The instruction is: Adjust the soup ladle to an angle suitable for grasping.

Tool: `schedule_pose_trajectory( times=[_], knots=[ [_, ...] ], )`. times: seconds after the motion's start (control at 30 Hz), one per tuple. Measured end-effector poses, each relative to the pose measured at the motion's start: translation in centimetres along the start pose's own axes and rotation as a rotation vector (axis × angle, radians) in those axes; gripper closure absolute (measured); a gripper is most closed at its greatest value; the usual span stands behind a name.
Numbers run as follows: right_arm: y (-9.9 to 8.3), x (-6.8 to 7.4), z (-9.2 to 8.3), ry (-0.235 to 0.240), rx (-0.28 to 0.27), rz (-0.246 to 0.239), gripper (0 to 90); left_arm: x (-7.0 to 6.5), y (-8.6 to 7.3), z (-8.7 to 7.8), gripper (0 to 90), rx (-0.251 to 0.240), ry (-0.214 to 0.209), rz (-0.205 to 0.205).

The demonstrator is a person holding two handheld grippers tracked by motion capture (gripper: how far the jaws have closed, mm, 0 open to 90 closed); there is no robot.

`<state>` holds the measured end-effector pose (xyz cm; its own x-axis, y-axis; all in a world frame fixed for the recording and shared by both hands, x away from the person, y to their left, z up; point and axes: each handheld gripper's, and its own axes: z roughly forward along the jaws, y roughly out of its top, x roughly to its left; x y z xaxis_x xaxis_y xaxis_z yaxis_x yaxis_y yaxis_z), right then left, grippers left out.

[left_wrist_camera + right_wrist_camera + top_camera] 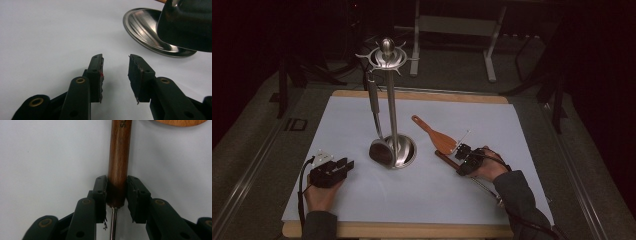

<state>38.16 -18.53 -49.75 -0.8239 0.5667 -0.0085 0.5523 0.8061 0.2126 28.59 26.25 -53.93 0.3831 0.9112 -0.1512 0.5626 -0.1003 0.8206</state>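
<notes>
Dark floor and table legs surround our pale work sheet [362,200], which lies on a wooden board. Our right gripper [464,160] lies low over the sheet at the right, its jaws pressed on either side of a dark wooden handle [119,157]; a thin metal shaft [113,225] runs on from the handle's end back between the jaws. Our right hand [489,167] wraps the gripper from behind, forearm angling in from the lower right corner. Just beyond lies a wooden spatula [437,136], flat on the sheet. Our left gripper [332,170] rests at the left with jaws apart and nothing between them, left hand [319,195] behind it, pointing toward the steel utensil stand [393,120], where a ladle [379,145] hangs beside the pole.
</notes>
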Motion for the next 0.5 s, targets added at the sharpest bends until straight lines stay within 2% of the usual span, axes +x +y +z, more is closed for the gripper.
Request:
schedule_pose_trajectory(
  times=[0.27,0.5],
  knots=[
    [0.12,0.18,-0.01,-0.013,0.009,-0.008,73.0,0.02,-0.03,0.06,64.1,0.002,-0.004,-0.002],
    [-0.25,0.24,-0.32,0.017,-0.029,-0.003,73.6,-0.29,-0.06,0.14,63.2,0.010,0.002,0.019]
  ],
)
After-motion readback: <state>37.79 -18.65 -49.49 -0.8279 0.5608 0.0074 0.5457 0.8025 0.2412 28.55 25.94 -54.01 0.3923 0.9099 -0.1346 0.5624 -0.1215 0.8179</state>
